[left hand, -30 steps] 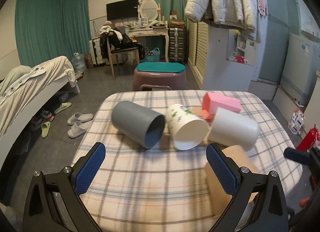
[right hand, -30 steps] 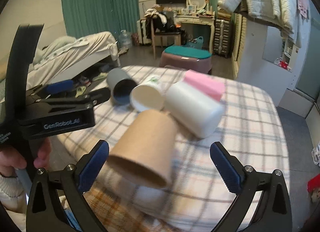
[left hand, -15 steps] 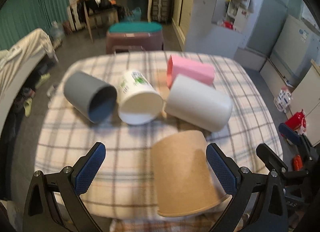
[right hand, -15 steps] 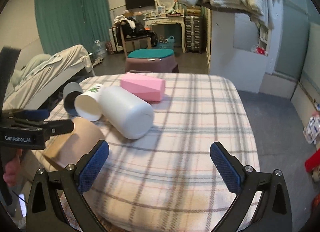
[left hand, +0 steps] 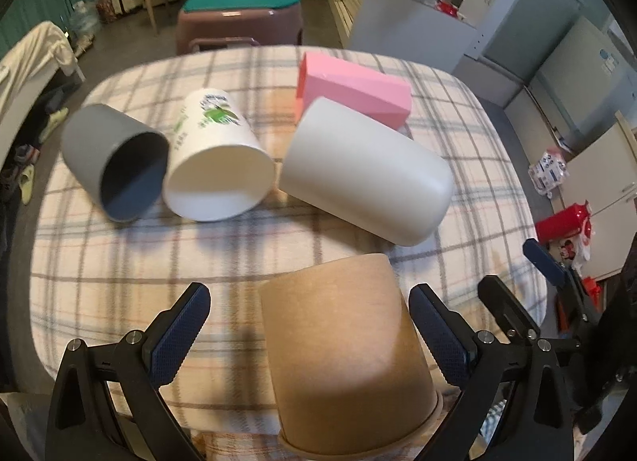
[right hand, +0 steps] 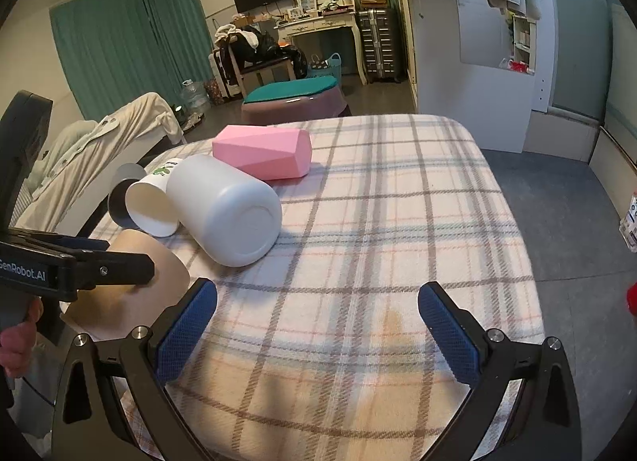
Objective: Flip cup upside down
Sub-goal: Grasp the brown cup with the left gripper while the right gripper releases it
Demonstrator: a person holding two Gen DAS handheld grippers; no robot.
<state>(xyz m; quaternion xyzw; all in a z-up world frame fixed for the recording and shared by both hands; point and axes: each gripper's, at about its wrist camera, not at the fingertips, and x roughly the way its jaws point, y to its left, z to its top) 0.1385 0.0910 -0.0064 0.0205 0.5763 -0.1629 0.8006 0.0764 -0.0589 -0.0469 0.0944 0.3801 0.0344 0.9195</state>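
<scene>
A brown paper cup [left hand: 342, 357] lies on its side at the near edge of the plaid-covered table [left hand: 119, 262], base away from me, rim toward me. My left gripper [left hand: 310, 325] is open with its fingers either side of the cup, not touching it. The cup also shows at the left of the right wrist view [right hand: 131, 301], with the left gripper's finger across it. My right gripper [right hand: 316, 321] is open and empty over bare cloth, to the right of the cup.
Lying on their sides beyond the brown cup: a grey cup [left hand: 111, 166], a white printed paper cup [left hand: 217, 170], a white tumbler [left hand: 366, 182] and a pink faceted cup [left hand: 354, 90]. A stool [left hand: 239, 19] stands past the table's far edge.
My left gripper has dropped and come in around the brown cup. My right gripper has swung right, away from the cup, over bare cloth.
</scene>
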